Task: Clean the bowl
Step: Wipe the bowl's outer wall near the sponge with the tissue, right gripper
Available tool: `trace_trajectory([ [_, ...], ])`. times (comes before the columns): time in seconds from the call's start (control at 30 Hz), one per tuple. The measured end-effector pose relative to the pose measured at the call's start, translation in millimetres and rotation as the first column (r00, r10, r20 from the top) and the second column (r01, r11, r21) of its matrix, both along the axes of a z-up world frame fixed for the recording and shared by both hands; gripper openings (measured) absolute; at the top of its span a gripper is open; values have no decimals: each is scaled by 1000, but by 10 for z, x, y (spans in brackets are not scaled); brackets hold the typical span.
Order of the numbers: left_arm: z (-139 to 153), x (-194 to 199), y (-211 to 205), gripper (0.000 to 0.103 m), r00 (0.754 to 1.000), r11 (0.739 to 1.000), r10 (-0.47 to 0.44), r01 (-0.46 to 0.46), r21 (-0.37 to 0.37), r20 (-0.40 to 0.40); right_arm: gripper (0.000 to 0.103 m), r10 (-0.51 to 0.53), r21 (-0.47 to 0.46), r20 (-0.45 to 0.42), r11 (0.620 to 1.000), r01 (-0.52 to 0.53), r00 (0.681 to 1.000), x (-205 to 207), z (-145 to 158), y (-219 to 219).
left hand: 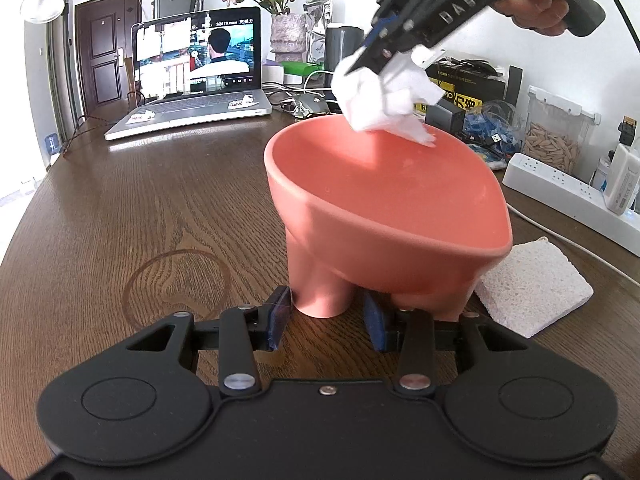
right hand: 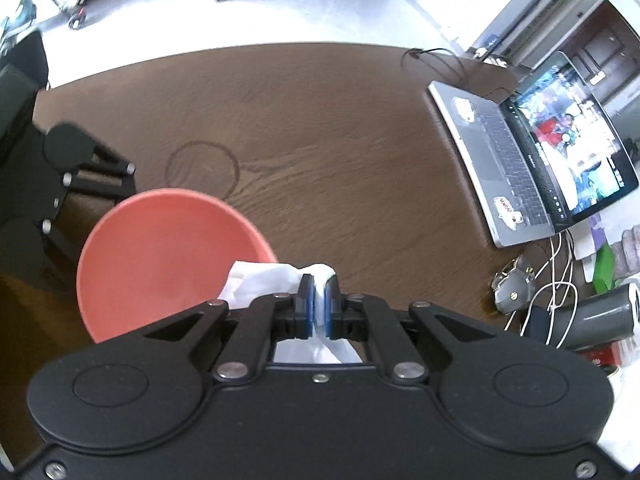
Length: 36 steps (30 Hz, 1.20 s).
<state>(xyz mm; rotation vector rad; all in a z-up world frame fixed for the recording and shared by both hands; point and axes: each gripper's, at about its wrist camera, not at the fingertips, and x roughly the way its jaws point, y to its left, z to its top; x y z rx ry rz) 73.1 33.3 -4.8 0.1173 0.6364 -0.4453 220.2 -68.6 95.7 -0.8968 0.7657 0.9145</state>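
A salmon-pink footed bowl (left hand: 384, 200) stands on the brown wooden table (left hand: 140, 208). My left gripper (left hand: 326, 320) sits low at the bowl's base, its blue pads on either side of one foot with small gaps, open. My right gripper (left hand: 372, 66) comes in from the upper right and is shut on a crumpled white tissue (left hand: 384, 100) held just over the bowl's far rim. In the right wrist view the gripper (right hand: 319, 304) pinches the tissue (right hand: 260, 280) above the near edge of the bowl (right hand: 160, 256). The bowl's inside looks empty.
A white sponge (left hand: 528, 284) lies just right of the bowl. An open laptop (left hand: 196, 76) stands at the back left, also in the right wrist view (right hand: 520, 160). A power strip (left hand: 568, 196), boxes, cables and a jar crowd the right. A ring stain (right hand: 202, 172) marks the table.
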Motion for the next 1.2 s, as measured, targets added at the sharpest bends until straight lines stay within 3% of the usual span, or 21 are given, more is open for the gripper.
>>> trace_trajectory([
  [0.17, 2, -3, -2, 40, 1000, 1000, 0, 0, 0, 0, 4, -42, 26, -3, 999, 42, 999, 75, 38, -45],
  [0.4, 3, -13, -8, 40, 1000, 1000, 0, 0, 3, 2, 4, 8, -100, -38, 995, -11, 999, -7, -228, -97],
  [0.63, 3, -16, -5, 40, 1000, 1000, 0, 0, 4, 2, 4, -19, -135, -81, 991, 8, 997, -97, -304, -290],
  [1.2, 4, -23, -5, 40, 1000, 1000, 0, 0, 4, 2, 4, -35, -148, -166, 989, 10, 986, -708, -536, -374],
])
